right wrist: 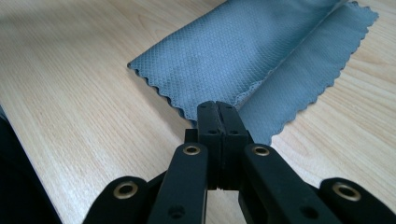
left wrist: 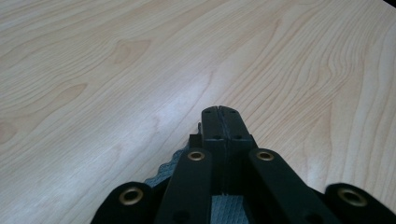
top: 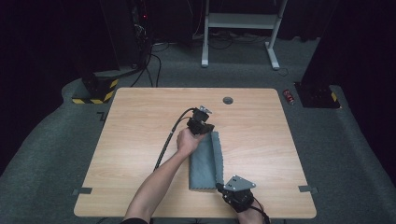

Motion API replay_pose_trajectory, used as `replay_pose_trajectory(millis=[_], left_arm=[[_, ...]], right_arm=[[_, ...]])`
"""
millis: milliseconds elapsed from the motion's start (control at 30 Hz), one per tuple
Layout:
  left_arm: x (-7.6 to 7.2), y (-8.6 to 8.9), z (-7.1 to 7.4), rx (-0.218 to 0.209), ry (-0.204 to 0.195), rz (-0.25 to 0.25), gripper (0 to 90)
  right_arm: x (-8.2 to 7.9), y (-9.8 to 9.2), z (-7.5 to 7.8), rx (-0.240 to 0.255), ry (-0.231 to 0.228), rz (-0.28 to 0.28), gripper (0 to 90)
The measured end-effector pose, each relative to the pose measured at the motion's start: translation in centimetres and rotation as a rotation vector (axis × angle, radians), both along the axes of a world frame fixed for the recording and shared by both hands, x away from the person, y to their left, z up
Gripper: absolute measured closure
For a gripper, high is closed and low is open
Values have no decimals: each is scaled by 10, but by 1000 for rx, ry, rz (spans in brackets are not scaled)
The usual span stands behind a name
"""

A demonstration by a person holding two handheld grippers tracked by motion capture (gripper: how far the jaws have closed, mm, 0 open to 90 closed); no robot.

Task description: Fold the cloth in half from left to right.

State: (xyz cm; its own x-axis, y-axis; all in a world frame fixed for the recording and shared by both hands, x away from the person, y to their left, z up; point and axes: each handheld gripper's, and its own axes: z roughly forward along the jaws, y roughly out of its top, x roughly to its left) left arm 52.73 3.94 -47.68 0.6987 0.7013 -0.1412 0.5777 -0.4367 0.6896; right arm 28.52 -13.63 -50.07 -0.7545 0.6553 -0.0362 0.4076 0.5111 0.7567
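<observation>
On wood-grain table (top: 140, 140) | grey waffle-textured cloth (top: 204, 163), scalloped edges, folded lengthwise

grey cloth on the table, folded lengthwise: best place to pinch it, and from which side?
Pinch the corners of the cloth, coming in low along its length from each short end. It lies flat in a long strip with scalloped edges, so only edges and corners give the jaws something to bite. That is the hold now: the left gripper is shut on the far end, the right gripper on the near corner.
</observation>
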Motion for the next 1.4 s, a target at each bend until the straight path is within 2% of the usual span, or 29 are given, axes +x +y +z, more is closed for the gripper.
replay_pose_trajectory(millis=[233, 433, 800, 1100, 1400], left_arm=[[3, -11, -8, 11, 14, -9, 900], [2, -18, -10, 20, 5, -20, 900], [5, -24, -18, 44, 16, -17, 900], [6, -32, -22, 54, 1, -15, 899], [8, -34, -27, 59, 10, -9, 876]], right_arm=[[-1, -4, -3, -13, 7, -13, 895], [-1, -6, -7, -20, 19, -18, 894], [1, -13, -10, -29, 30, -35, 893], [2, -15, -11, -29, 37, -46, 893], [4, -19, -14, -30, 44, -65, 884]])
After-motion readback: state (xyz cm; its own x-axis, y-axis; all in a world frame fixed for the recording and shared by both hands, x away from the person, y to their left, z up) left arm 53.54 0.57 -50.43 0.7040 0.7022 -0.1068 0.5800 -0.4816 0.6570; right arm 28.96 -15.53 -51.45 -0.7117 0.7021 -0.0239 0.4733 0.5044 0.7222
